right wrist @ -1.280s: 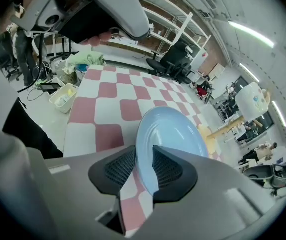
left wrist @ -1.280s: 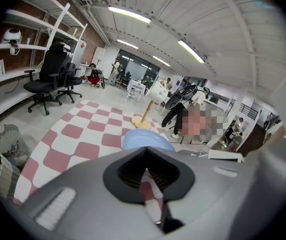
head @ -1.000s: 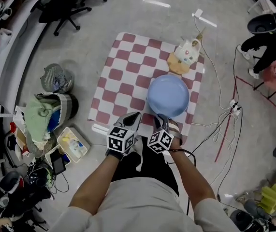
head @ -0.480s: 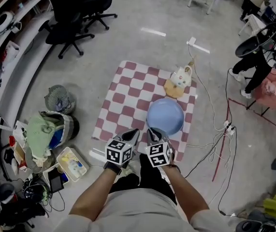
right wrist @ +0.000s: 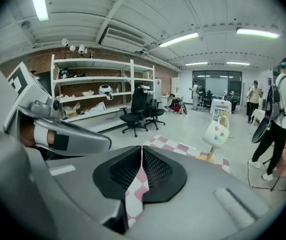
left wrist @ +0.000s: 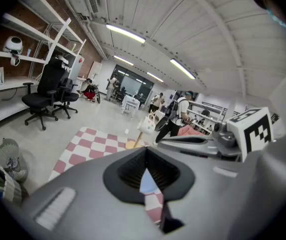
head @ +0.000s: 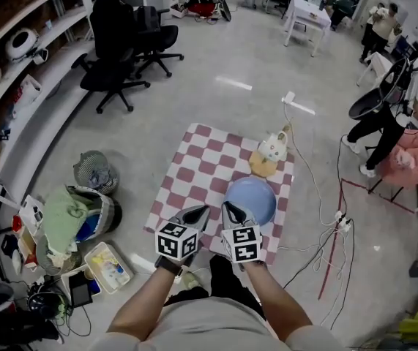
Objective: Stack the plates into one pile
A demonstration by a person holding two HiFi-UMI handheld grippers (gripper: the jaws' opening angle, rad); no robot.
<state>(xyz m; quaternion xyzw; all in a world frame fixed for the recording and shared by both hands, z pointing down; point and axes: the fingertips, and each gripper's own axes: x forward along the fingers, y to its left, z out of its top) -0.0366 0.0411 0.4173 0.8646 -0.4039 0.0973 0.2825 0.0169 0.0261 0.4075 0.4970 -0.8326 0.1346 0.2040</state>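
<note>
- L tongs (head: 198, 212): jaws closed, tips meet, nothing gripped. The L gripper view (left wrist: 146, 151) shows only a sliver of plate and cloth through the gap behind the tips.
- R tongs (head: 230, 210): jaws closed to a thin slit and empty. The R gripper view (right wrist: 141, 149) shows just cloth checks through the slit.
- Both tongs are held side by side and close together over the near edge of the checkered cloth (head: 201, 167), tips pointing toward its far side.
- Marker cubes sit behind the tips: L marker cube (head: 176, 241), R marker cube (head: 242, 244).
- Cloth is red/white and lies flat on the floor (head: 216, 108).
- Blue plate (head: 250, 199) is on the near-right part of the cloth, just ahead of the R tongs and not touched by either. Only one rim is visible, and I can't tell whether more plates lie under it.
- Wooden disc (head: 263, 167) is on the far-right part of the cloth, just beyond the plate. A white cup-like item (head: 271, 149) w/ coloured dots sits above it on a stick; exact type unclear.
- Left of the cloth, off it: a fan (head: 94, 172) and a basket of green fabric (head: 69, 221).
- Beyond the cloth's far-left corner: black office chairs (head: 113, 64).
- Right of the cloth: cables (head: 333, 229) on the floor, and farther off a person (head: 402, 104).
</note>
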